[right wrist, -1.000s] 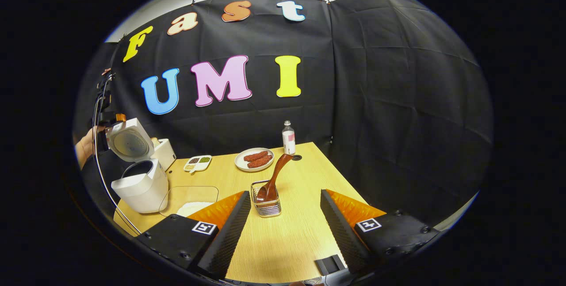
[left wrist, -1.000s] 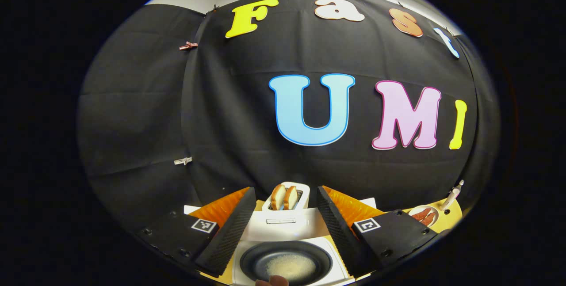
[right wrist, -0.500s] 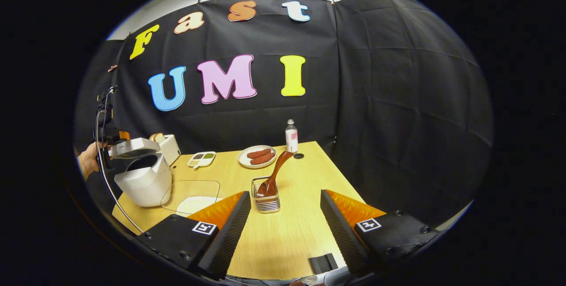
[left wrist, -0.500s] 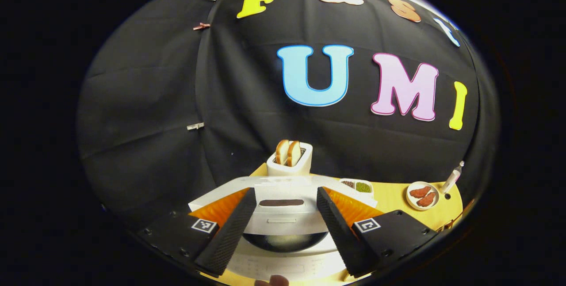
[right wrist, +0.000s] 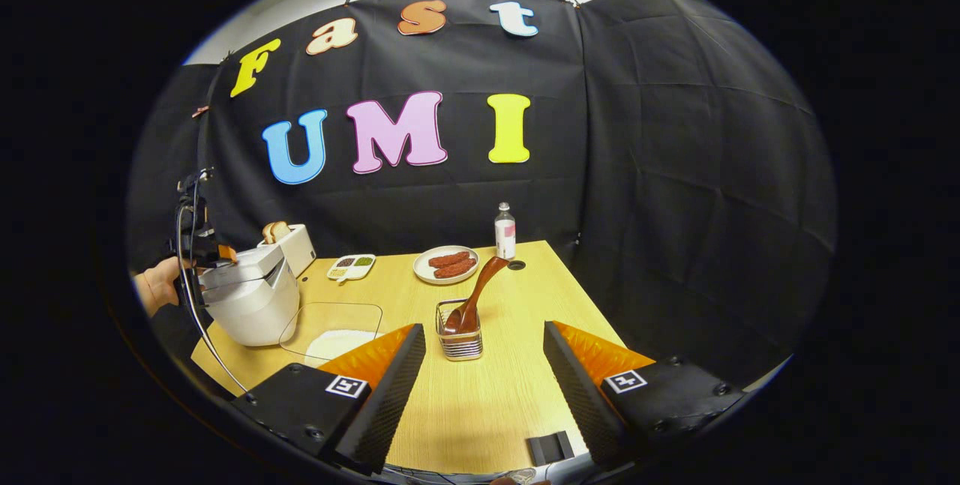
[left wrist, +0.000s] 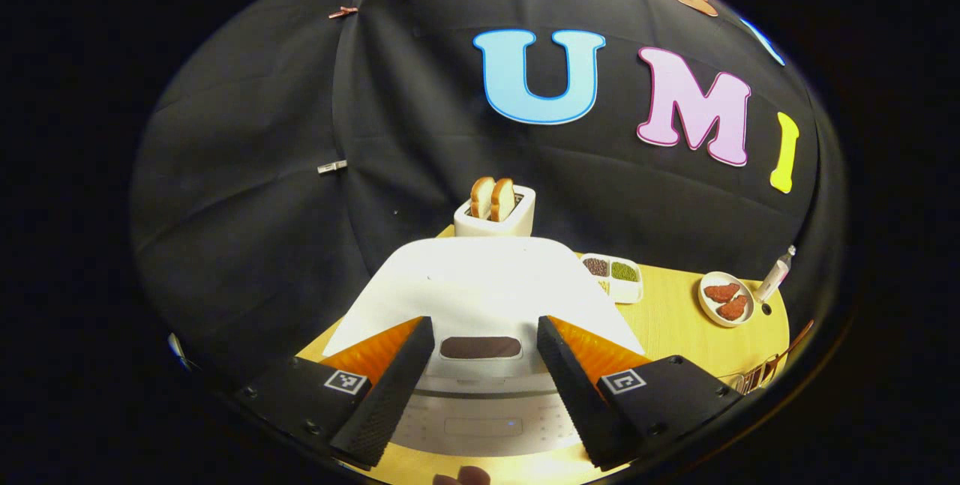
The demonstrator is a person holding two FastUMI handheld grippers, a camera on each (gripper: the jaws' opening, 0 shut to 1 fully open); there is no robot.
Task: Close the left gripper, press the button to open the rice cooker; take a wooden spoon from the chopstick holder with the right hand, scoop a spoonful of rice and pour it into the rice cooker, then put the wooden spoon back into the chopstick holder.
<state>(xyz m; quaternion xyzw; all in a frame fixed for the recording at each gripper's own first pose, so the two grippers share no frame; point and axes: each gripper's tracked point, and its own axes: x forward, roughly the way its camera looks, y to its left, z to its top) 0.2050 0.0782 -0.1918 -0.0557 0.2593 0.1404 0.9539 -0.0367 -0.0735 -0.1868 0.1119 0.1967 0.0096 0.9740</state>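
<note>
The rice cooker (left wrist: 480,297) sits lid-down at the table's left end, directly ahead of the left gripper (left wrist: 480,387), whose jaws are spread either side of the lid's dark front panel. The wooden spoon (right wrist: 474,297) leans in the chopstick holder (right wrist: 460,335), straight ahead of the right gripper (right wrist: 480,387), also spread and empty. The rice tray (right wrist: 330,327) lies between cooker and holder; nothing blocks the way.

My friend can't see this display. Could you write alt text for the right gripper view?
An open right gripper hovers over a wooden table, facing a wooden spoon in a chopstick holder. The closed rice cooker sits far left.
</note>
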